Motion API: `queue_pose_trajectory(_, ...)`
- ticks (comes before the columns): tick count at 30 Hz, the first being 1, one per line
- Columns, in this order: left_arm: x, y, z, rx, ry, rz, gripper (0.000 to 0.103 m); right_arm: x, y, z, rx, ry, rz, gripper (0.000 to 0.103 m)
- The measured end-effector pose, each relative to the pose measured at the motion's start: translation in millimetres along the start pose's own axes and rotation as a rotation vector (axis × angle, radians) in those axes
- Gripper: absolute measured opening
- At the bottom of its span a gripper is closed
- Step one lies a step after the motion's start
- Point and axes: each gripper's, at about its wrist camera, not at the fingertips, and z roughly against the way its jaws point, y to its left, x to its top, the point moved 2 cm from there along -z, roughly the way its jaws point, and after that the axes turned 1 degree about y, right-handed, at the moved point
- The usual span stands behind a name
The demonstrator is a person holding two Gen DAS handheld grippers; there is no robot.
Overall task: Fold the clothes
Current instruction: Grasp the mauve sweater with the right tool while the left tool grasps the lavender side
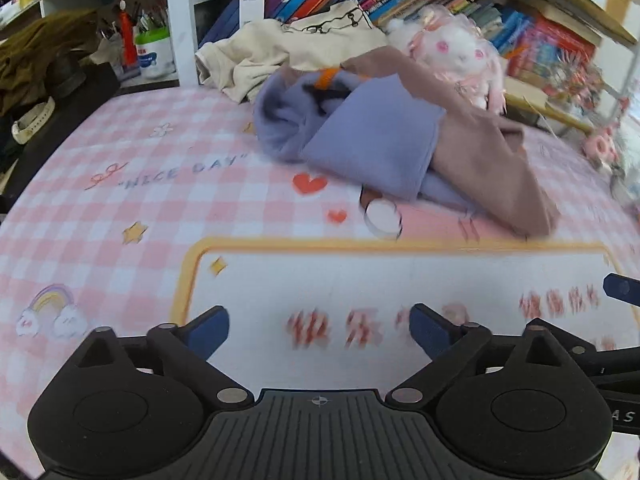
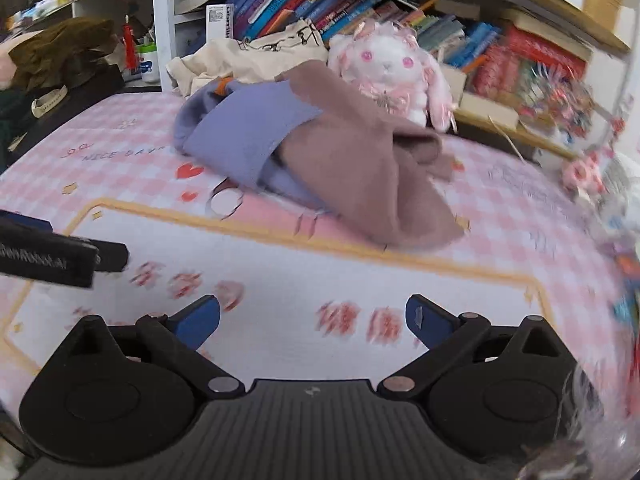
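Behind the bare white panel of the pink checked mat (image 1: 120, 184), a bunched lavender garment (image 1: 360, 136) under a brown garment (image 1: 492, 156). Left gripper (image 1: 320, 330) and right gripper (image 2: 313, 320) both spread wide, holding nothing, well short of them.

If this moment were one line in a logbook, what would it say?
left claw: open, empty | right claw: open, empty | crumpled purple and brown fleece garment: unfolded on pink checked mat

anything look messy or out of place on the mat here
Yes. The purple and brown garment lies crumpled on the pink checked mat, its brown part flopped over the purple. Behind it a cream garment is bunched against the books. Both grippers are open and hold nothing.
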Motion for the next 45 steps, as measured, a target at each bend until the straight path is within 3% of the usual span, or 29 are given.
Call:
queue_pose_trajectory(6, 37, -32, -29, 0.004, -0.053, 0.017, 0.093, 25, -46, -44, 0.014, -0.026, 0.042, 0.100)
queue_pose_trajectory(8, 47, -41, -39, 0.025, -0.073, 0.002, 0.093, 31, -57, -60, 0.022, -0.010, 0.063, 0.093)
queue_pose_trajectory(10, 56, -52, -49, 0.050, -0.092, -0.027, 0.093, 35, -64, -74, 0.023, 0.022, 0.087, 0.068)
queue_pose_trajectory(12, 65, -63, -61, 0.064, -0.092, -0.055, 0.093, 37, -69, -86, 0.029, 0.063, 0.105, 0.055)
queue_pose_trajectory(14, 71, -73, -73, 0.096, -0.088, -0.089, 0.084, 38, -71, -93, 0.049, 0.072, 0.126, 0.055)
queue_pose_trajectory(16, 76, -83, -85, 0.136, -0.086, -0.124, 0.081, 40, -70, -96, 0.035, 0.064, 0.153, 0.053)
queue_pose_trajectory(17, 78, -86, -90, 0.159, -0.083, -0.133, 0.079, 41, -70, -97, 0.040, 0.063, 0.160, 0.047)
queue_pose_trajectory(18, 79, -86, -95, 0.185, -0.078, -0.133, 0.074, 42, -70, -97, 0.060, 0.065, 0.158, 0.033)
queue_pose_trajectory(19, 80, -87, -100, 0.211, -0.073, -0.132, 0.064, 43, -70, -97, 0.088, 0.068, 0.148, 0.024)
queue_pose_trajectory(20, 81, -84, -103, 0.218, -0.071, -0.119, 0.047, 44, -71, -96, 0.111, 0.073, 0.131, 0.013)
queue_pose_trajectory(22, 81, -72, -94, 0.180, -0.089, -0.056, 0.017, 44, -71, -90, 0.127, 0.070, 0.108, 0.008)
queue_pose_trajectory(23, 79, -63, -82, 0.153, -0.106, -0.011, 0.008, 44, -72, -84, 0.131, 0.060, 0.100, 0.008)
queue_pose_trajectory(25, 76, -44, -58, 0.105, -0.142, 0.068, 0.007, 42, -76, -69, 0.143, 0.043, 0.078, 0.007)
queue_pose_trajectory(28, 68, -4, -16, 0.090, -0.200, 0.116, 0.007, 35, -87, -44, 0.162, 0.047, 0.001, 0.007)
queue_pose_trajectory(34, 62, 118, 55, 0.159, -0.285, 0.308, 0.006, 2, -99, 8, 0.274, 0.144, -0.217, 0.007)
queue_pose_trajectory(37, 68, 172, 77, 0.233, -0.314, 0.339, 0.006, -13, -86, 22, 0.361, 0.235, -0.341, 0.007)
queue_pose_trajectory(40, 89, 204, 83, 0.231, -0.334, 0.344, 0.006, -18, -69, 31, 0.437, 0.279, -0.419, 0.007)
queue_pose_trajectory(42, 107, 219, 84, 0.226, -0.344, 0.328, 0.006, -11, -61, 34, 0.439, 0.263, -0.437, 0.007)
queue_pose_trajectory(45, 149, 220, 81, 0.218, -0.371, 0.252, 0.006, 17, -67, 43, 0.366, 0.143, -0.482, 0.007)
